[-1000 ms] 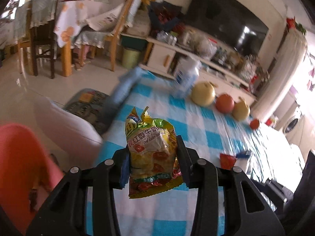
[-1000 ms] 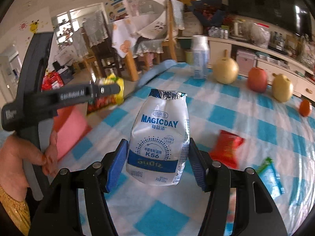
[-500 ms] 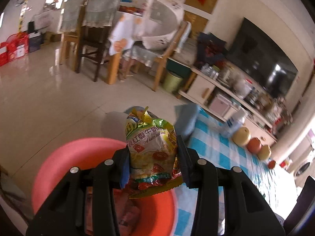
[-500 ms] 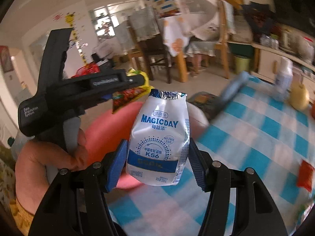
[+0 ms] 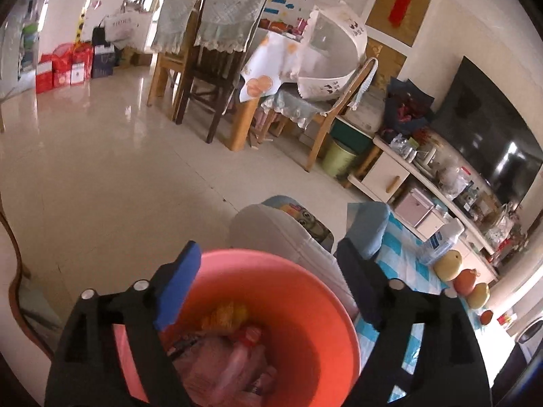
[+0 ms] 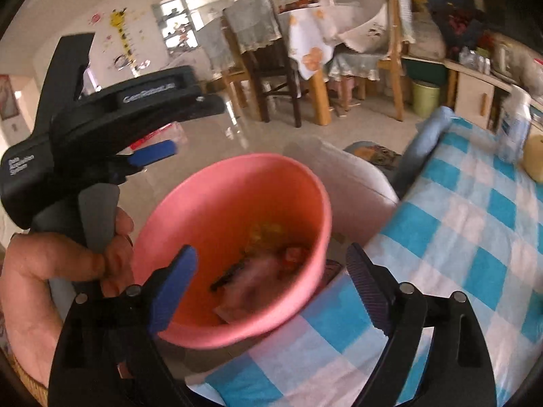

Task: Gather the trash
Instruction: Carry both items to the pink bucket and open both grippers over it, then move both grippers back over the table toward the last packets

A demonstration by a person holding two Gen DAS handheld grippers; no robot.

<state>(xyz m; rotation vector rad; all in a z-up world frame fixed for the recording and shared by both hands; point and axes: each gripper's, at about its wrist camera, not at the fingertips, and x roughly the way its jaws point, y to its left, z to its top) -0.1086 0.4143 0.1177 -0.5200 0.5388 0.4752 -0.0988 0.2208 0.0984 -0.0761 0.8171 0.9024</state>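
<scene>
Both tongs opening, nothing between the jaws. Left tongs and right tongs hang over pink bin, beside the checkered desk. Trash wrappers lie blurred in the bin bottom, below both tongs.

My table wears a blue-and-white checked cloth; at its far edge I see a white bottle beside a row of fruit.

On my black plastic left gripper, white lettering along the top bar is blurred; "Data Acquisition System" on its rear block.
</scene>
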